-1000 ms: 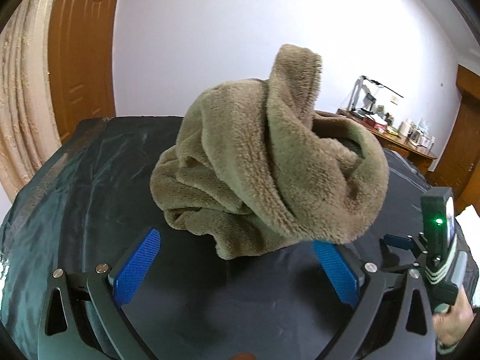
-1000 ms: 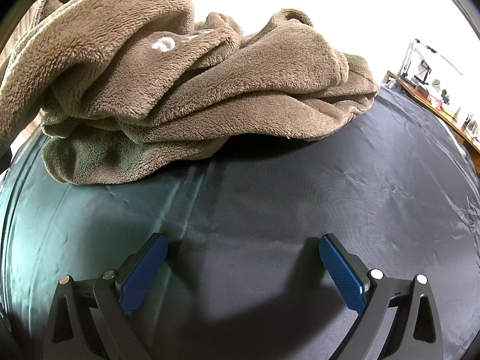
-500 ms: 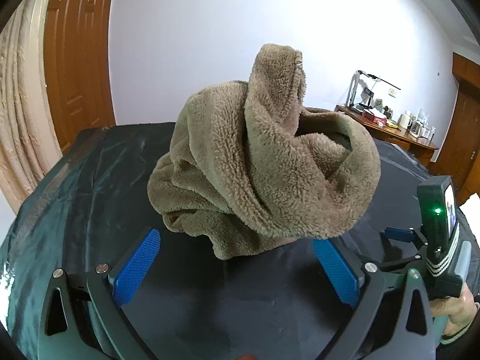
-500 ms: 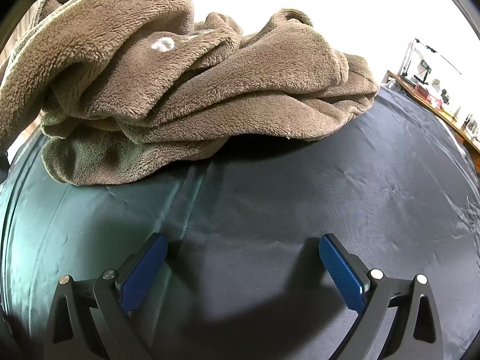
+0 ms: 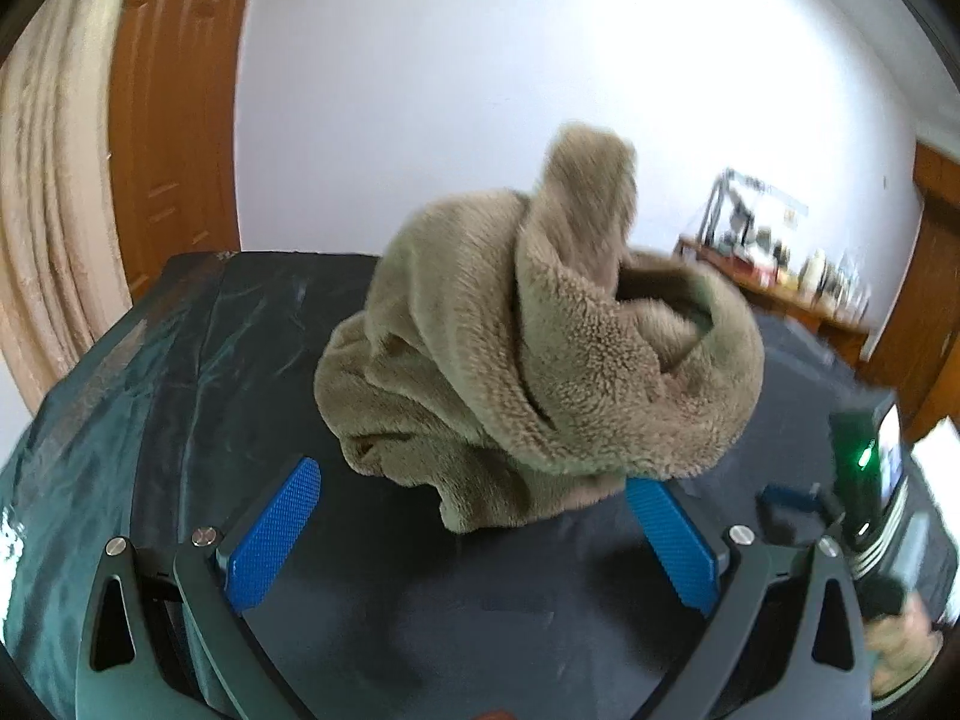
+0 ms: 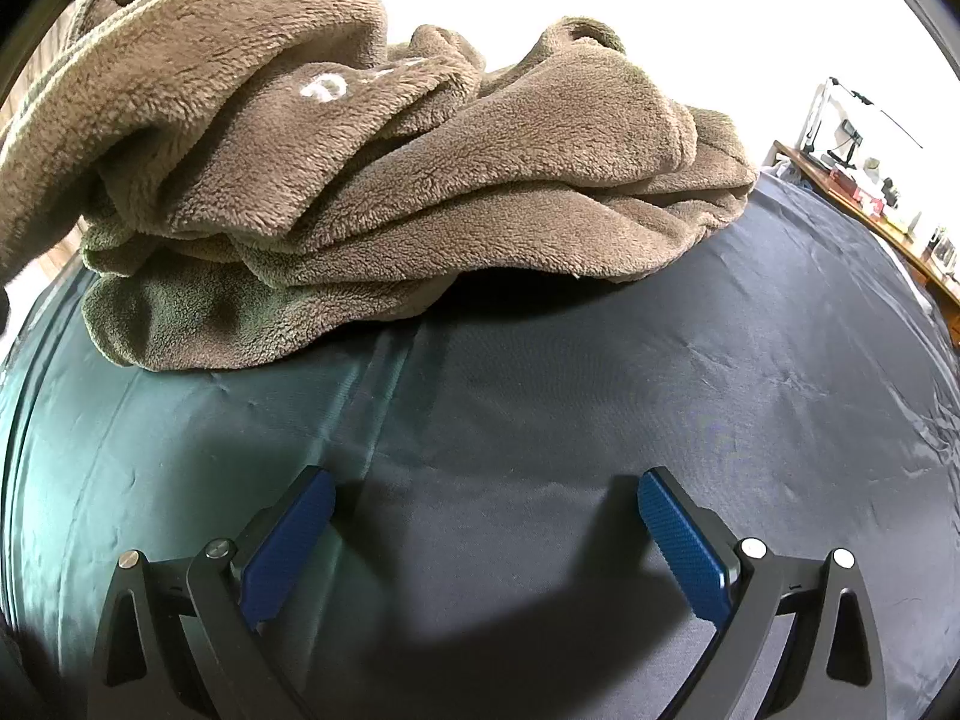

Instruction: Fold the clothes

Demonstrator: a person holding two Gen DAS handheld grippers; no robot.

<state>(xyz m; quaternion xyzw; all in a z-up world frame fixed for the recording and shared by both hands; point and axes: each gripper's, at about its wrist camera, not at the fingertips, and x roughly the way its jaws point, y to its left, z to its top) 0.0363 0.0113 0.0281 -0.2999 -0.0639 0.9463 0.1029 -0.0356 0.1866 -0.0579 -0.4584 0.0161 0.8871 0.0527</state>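
Note:
A crumpled brown fleece garment (image 5: 528, 360) lies heaped on the dark cloth-covered table (image 5: 198, 360). In the left wrist view my left gripper (image 5: 474, 480) stands open just short of the heap's near edge, nothing between its blue pads. Low at the far right of that view the right gripper's body (image 5: 870, 480) shows with a green light, a hand under it. In the right wrist view the same garment (image 6: 390, 168) fills the upper half, a small white mark on top. My right gripper (image 6: 486, 498) is open above bare cloth, a short way in front of the garment.
A white wall stands behind the table. A wooden door (image 5: 174, 120) and a beige curtain (image 5: 48, 180) are at the left. A wooden sideboard (image 5: 780, 294) with small objects stands at the back right. Bare table cloth (image 6: 720, 390) spreads right of the garment.
The left wrist view has swung, so the garment heap now sits a little further right and the frame is motion-blurred. The right gripper has stayed still. Both remain open.

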